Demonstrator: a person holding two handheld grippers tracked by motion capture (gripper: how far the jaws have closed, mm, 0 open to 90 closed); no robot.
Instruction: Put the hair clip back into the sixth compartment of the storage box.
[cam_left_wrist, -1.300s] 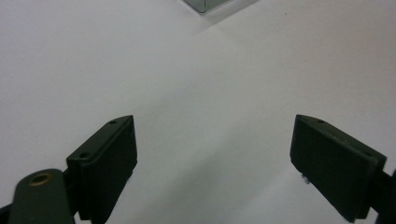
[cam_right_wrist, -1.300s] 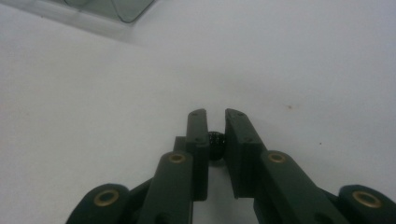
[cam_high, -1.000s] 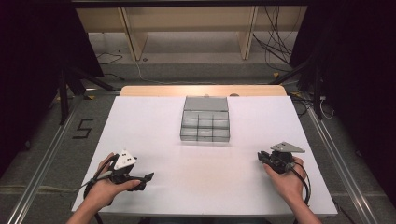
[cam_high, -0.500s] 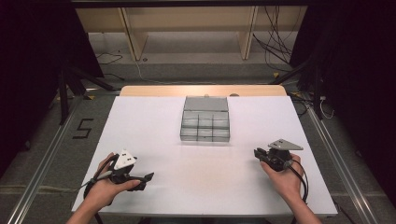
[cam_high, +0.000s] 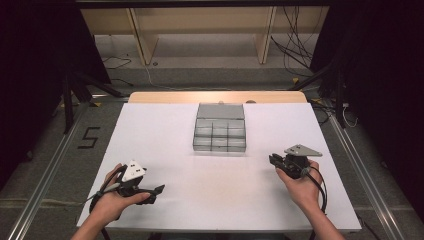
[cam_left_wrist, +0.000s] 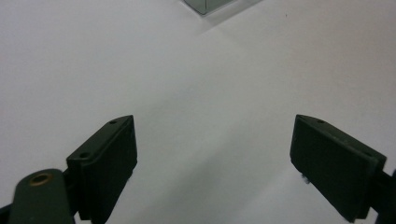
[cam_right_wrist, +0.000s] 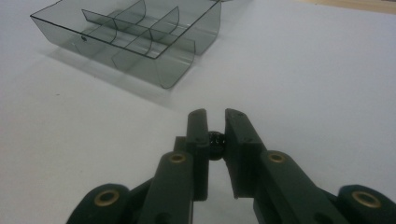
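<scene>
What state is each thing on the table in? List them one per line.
Left hand-held gripper: jaws wide open, nothing between them, low over the table.
Right hand-held gripper: shut on a small dark object.
Small dark object: pinched between the pads; too small to tell what it is.
Divided clear box: lying open on the table, compartments look empty.

Only obstacle: divided tray (cam_high: 220, 134) mid-table (cam_high: 165, 140); open room w/ both sides.
</scene>
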